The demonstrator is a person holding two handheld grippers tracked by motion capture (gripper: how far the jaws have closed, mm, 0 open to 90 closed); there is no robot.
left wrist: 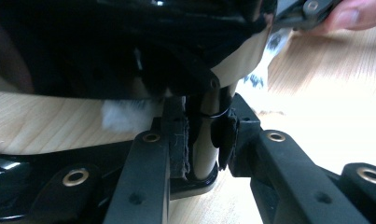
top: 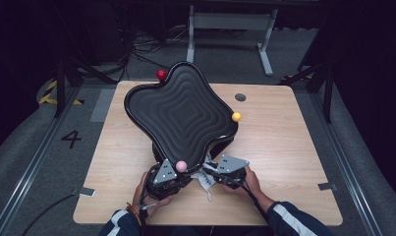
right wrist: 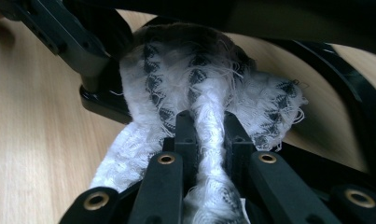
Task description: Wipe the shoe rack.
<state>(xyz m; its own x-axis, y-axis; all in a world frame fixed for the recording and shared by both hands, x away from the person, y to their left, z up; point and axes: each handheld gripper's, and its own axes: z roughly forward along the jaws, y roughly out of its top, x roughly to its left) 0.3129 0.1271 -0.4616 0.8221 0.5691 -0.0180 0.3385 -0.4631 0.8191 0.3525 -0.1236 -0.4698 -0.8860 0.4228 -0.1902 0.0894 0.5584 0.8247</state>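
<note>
The black tray [top: 183, 110], a glossy wavy-edged dish with stepped concentric ridges across its face, stands tilted up on its near edge over the middle of the wooden table [top: 284, 162], raised on a slim dark stem above a black base. From the high view I see three small balls at the tray's rim: a red ball [top: 161, 74] at the far corner, a yellow ball [top: 236, 116] at the right lobe, and a pink ball [top: 181, 166] at the near corner. My left gripper [top: 172, 173] sits just below that near corner, and my right gripper [top: 216, 171] is close beside it to the right of the tray's near edge, a white cloth [top: 205, 181] hanging between the two. The left gripper view gives me what the high one cannot: the jaws are pressed tight onto the stem [left wrist: 205, 140], a smooth shiny black rod, with the tray's dark underside overhead and a scrap of the fuzzy white cloth [left wrist: 125, 115] behind it. The right gripper view shows the cloth [right wrist: 209, 88] up close, a frayed, loosely woven white rag printed with small dark triangles, bunched against the tray's base; my right jaws are squeezed together on a twisted fold of it, loose threads sticking out around the pads [right wrist: 186, 135].
</note>
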